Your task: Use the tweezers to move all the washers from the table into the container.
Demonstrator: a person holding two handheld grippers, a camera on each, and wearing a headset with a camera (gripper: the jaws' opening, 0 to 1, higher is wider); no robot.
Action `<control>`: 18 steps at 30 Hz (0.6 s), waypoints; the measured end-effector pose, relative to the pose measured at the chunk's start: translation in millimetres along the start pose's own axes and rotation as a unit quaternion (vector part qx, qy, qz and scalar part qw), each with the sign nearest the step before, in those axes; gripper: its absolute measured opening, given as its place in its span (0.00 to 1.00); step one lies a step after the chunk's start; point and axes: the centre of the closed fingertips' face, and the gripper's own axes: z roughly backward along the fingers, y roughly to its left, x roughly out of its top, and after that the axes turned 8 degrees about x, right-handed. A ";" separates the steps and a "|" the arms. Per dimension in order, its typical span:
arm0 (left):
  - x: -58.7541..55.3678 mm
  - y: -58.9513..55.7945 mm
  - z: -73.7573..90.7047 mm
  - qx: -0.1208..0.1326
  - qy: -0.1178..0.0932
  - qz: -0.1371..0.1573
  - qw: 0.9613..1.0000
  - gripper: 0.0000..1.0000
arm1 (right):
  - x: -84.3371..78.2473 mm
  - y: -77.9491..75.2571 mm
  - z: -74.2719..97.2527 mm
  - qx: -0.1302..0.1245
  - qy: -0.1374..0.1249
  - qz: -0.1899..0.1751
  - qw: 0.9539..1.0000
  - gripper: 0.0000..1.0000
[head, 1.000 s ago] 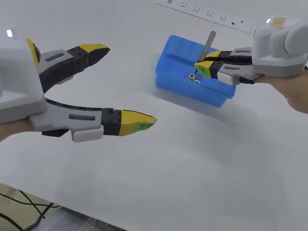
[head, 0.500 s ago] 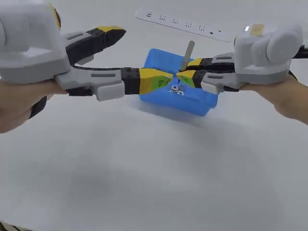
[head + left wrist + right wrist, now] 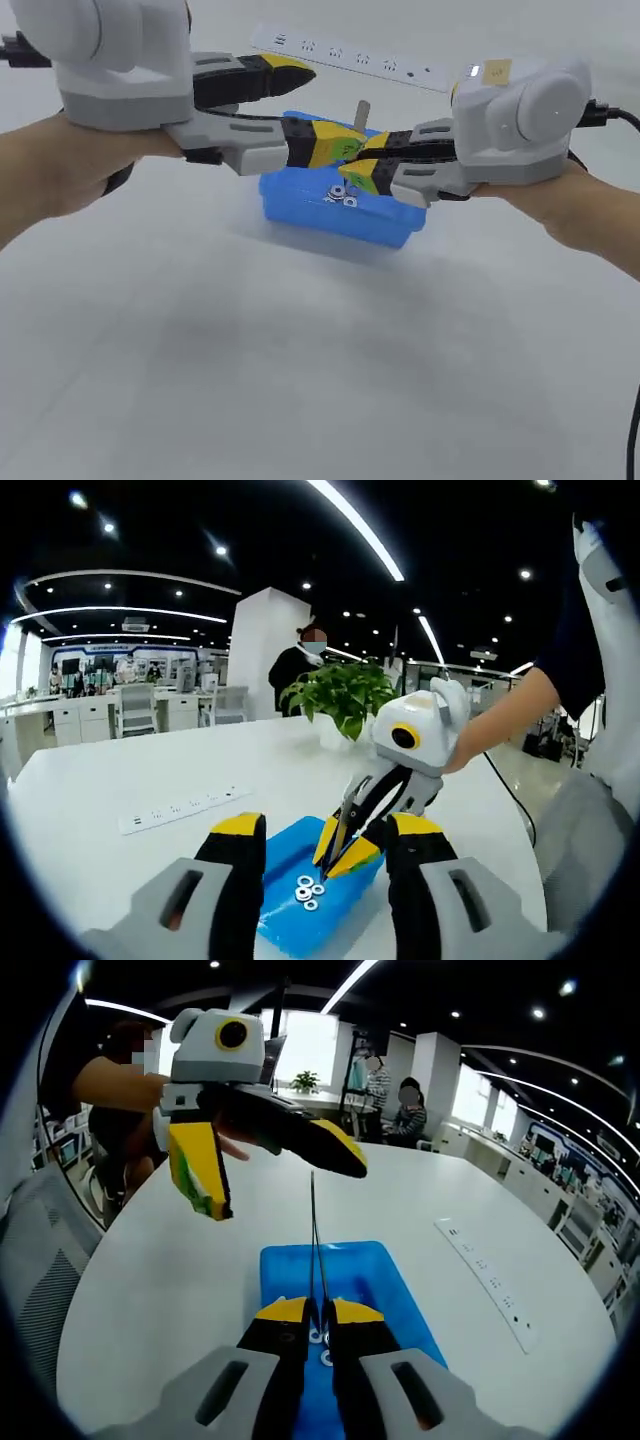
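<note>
Right gripper is clamped on tweezers above blue container; washers are seen inside. Left gripper is spread wide, empty, close alongside. Risk: tweezers could be knocked askew by contact.

White round table, matte top. Blue container is set on it near the middle. White power strip is laid flat beyond it, apart. Potted plant is seen at the far edge.
</note>
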 end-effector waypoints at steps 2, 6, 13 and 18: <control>-3.2 0.1 -3.6 -0.007 0.015 -0.015 1.000 0.48 | 0.5 0.1 -0.2 0.001 -0.001 0.001 1.000 0.08; -1.5 -2.9 -8.7 -0.026 0.019 -0.032 0.999 0.40 | 1.2 1.2 -0.6 0.006 -0.001 0.005 1.000 0.08; -4.1 -17.0 -13.0 -0.063 0.045 -0.065 0.995 0.29 | -0.4 4.9 -0.6 0.016 0.003 0.008 1.000 0.08; -5.2 -25.1 -13.5 -0.085 0.054 -0.088 0.991 0.18 | -2.0 8.0 -0.2 0.021 0.011 0.015 1.000 0.08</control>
